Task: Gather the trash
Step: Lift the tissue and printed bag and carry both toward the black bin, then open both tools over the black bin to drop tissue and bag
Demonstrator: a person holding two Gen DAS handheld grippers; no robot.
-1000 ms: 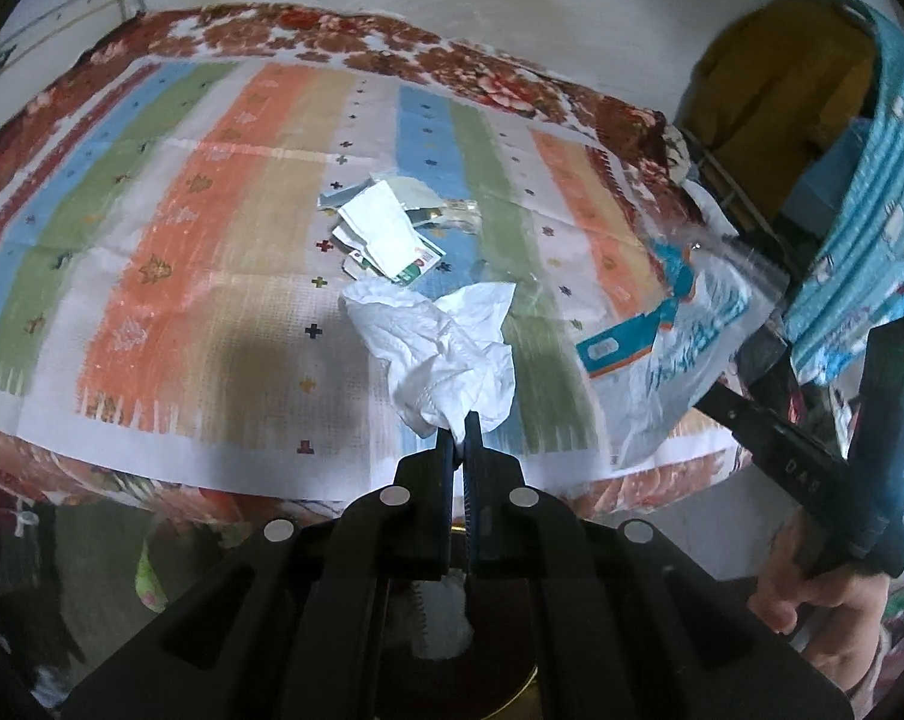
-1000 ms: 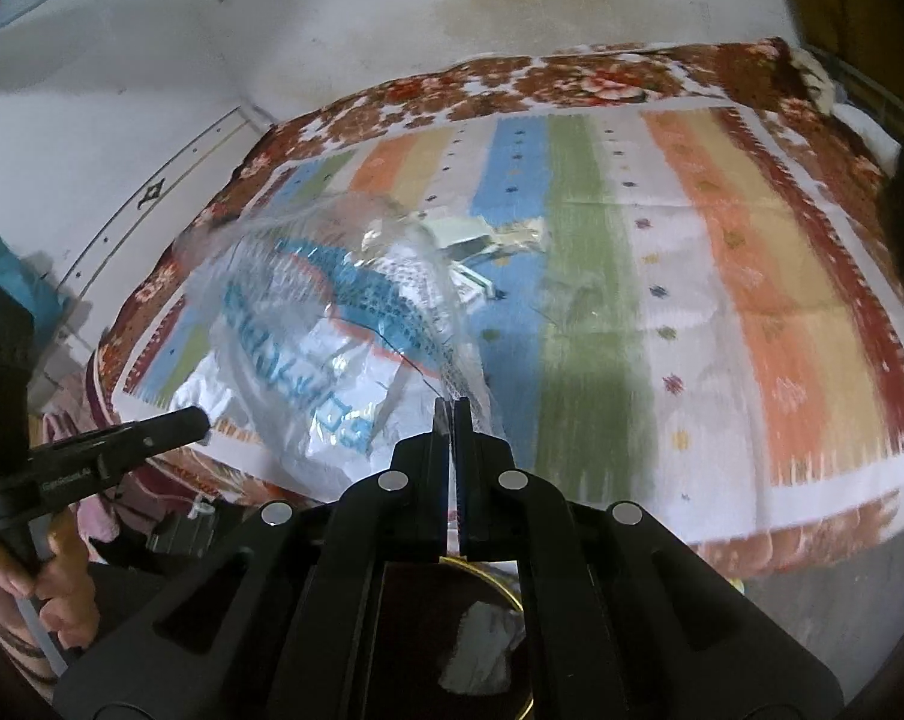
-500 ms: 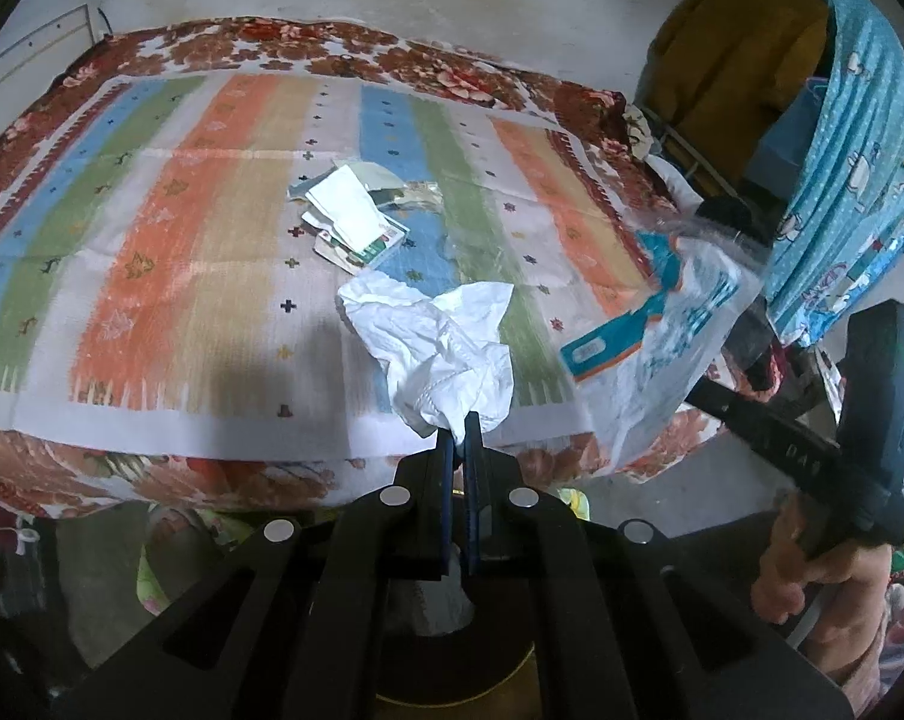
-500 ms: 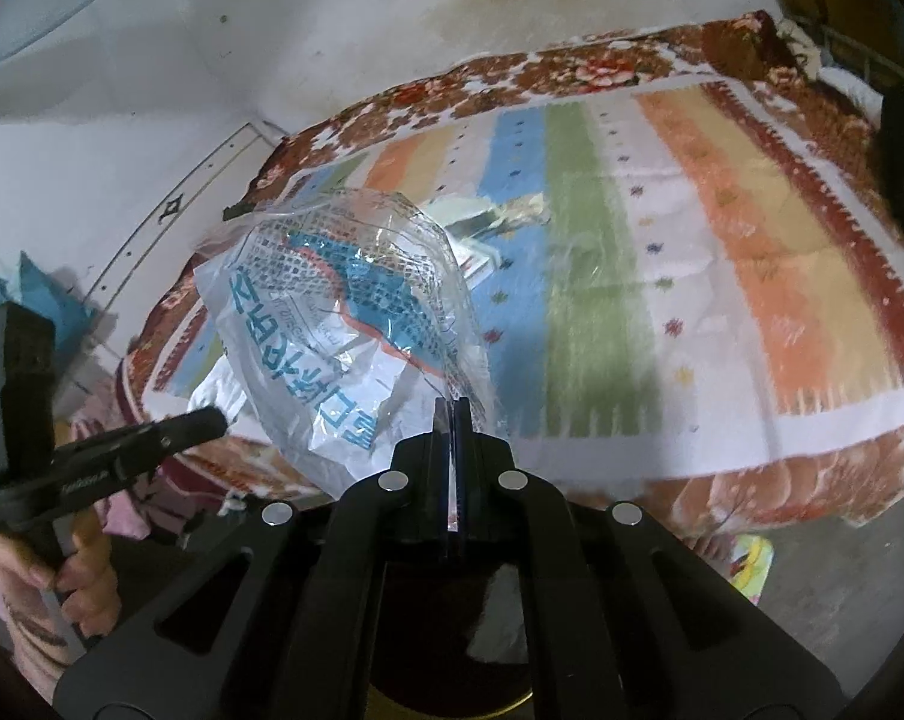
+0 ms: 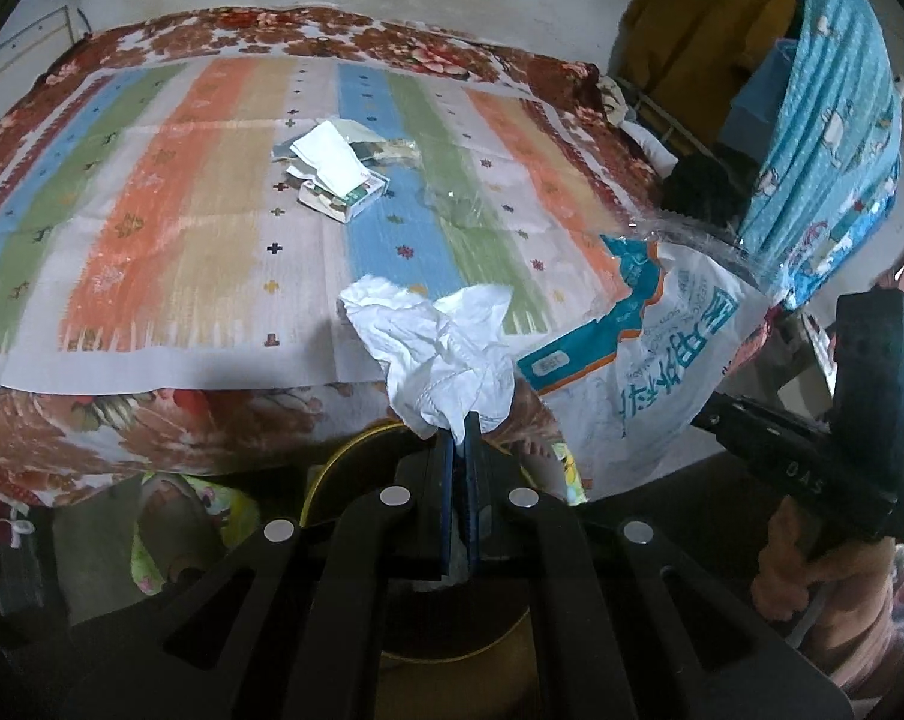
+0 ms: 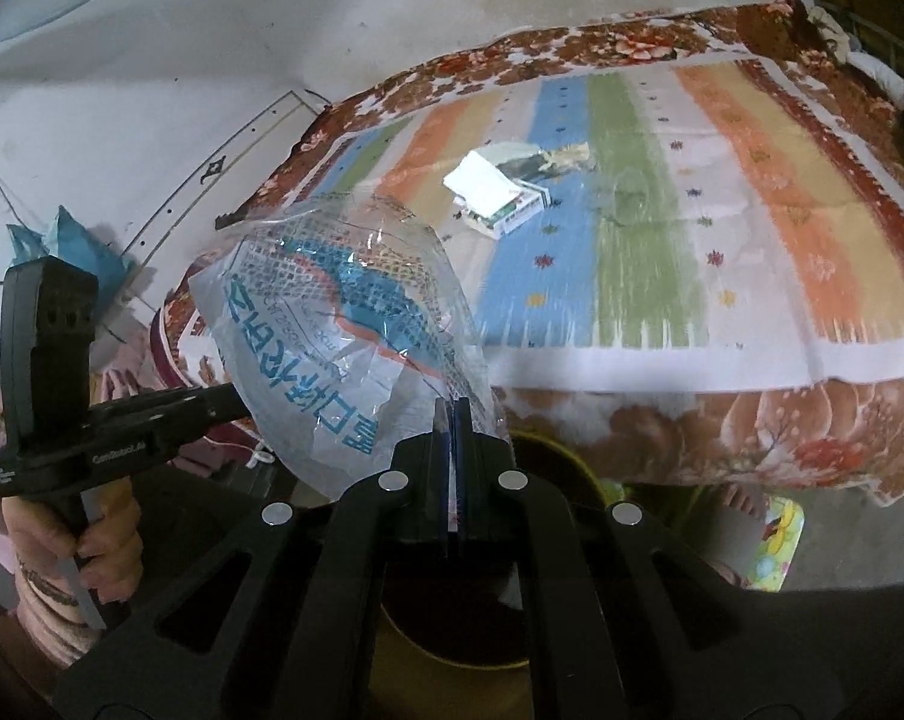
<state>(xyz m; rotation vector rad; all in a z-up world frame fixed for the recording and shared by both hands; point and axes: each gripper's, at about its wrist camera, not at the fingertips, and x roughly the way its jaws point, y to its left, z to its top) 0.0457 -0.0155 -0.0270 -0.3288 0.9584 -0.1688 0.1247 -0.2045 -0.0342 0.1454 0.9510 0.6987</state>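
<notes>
Dark yellow-rimmed bin under pinched tissue and wrapper.

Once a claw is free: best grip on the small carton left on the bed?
Take the green-and-white carton across its narrow width, coming down from above. It lies flat on the striped bedcover, long side angled. A white paper covers its far end, so pinch the exposed near end.
</notes>
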